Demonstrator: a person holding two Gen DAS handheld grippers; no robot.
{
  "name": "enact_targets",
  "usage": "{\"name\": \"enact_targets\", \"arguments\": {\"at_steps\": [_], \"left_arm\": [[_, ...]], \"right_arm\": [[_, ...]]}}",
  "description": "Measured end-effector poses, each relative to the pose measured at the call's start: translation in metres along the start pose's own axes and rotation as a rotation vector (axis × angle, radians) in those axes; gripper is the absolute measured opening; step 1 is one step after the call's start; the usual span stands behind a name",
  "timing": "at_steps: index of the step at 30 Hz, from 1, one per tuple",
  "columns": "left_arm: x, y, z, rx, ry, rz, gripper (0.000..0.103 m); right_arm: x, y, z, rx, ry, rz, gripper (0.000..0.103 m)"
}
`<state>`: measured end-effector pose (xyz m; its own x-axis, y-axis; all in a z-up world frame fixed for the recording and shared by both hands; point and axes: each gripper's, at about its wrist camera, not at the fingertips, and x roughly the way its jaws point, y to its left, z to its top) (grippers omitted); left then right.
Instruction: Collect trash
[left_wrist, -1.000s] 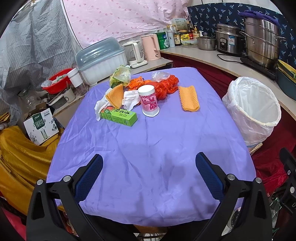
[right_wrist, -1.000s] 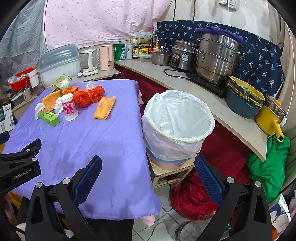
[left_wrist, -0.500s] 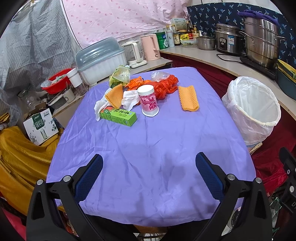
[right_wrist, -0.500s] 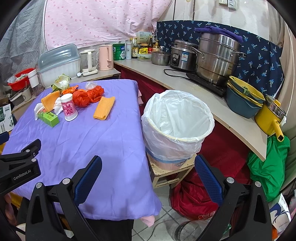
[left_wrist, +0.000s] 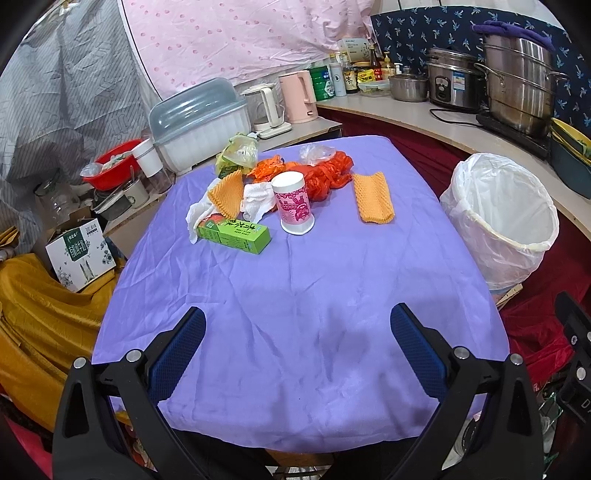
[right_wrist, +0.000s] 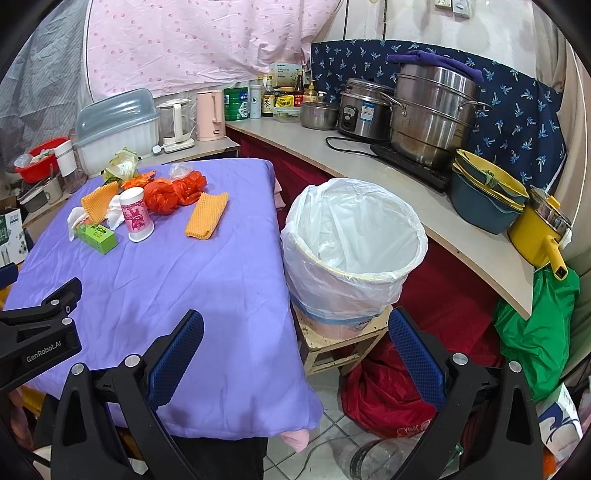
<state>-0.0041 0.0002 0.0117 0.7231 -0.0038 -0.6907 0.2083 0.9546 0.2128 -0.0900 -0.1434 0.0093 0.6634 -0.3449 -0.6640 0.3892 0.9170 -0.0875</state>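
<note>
Trash lies clustered at the far end of the purple-covered table (left_wrist: 295, 295): a green carton (left_wrist: 233, 229), an upside-down pink paper cup (left_wrist: 293, 202), white tissue (left_wrist: 255, 195), red plastic bags (left_wrist: 328, 173), two orange foam nets (left_wrist: 373, 197) (left_wrist: 226, 192) and a clear-green bag (left_wrist: 238, 151). A white-lined trash bin (right_wrist: 352, 243) stands on a low stool right of the table. My left gripper (left_wrist: 297, 350) hovers open over the table's near edge, empty. My right gripper (right_wrist: 295, 354) is open and empty near the table's corner, in front of the bin.
A counter (right_wrist: 406, 192) curves behind the bin with steel pots (right_wrist: 432, 114), a rice cooker, bowls and a yellow pan. Kettles (left_wrist: 297, 96), bottles and a lidded dish rack (left_wrist: 199, 122) stand beyond the table. Yellow cloth (left_wrist: 44, 306) and a carton box lie left; red and green bags are on the floor.
</note>
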Motion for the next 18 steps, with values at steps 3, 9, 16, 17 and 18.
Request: {"name": "enact_targets", "arguments": {"at_steps": [3, 9, 16, 17, 18], "left_arm": [[-0.0001, -0.0002, -0.0005, 0.0, -0.001, 0.0, 0.096], [-0.0003, 0.0003, -0.0008, -0.002, -0.003, 0.001, 0.096], [-0.0004, 0.001, -0.0013, -0.003, -0.004, 0.0, 0.096], [-0.0004, 0.001, -0.0012, -0.003, -0.004, 0.0, 0.096], [-0.0004, 0.0009, -0.0012, -0.003, -0.004, 0.001, 0.096]], "right_arm": [[0.001, -0.001, -0.0001, 0.005, 0.002, 0.0, 0.096], [0.0004, -0.002, -0.0011, 0.004, 0.0, 0.0, 0.096], [0.0001, -0.0022, -0.0012, 0.005, -0.002, 0.001, 0.096], [-0.0001, -0.0021, -0.0008, 0.005, -0.002, 0.001, 0.096], [-0.0002, -0.002, -0.0008, 0.005, -0.003, 0.001, 0.096]]}}
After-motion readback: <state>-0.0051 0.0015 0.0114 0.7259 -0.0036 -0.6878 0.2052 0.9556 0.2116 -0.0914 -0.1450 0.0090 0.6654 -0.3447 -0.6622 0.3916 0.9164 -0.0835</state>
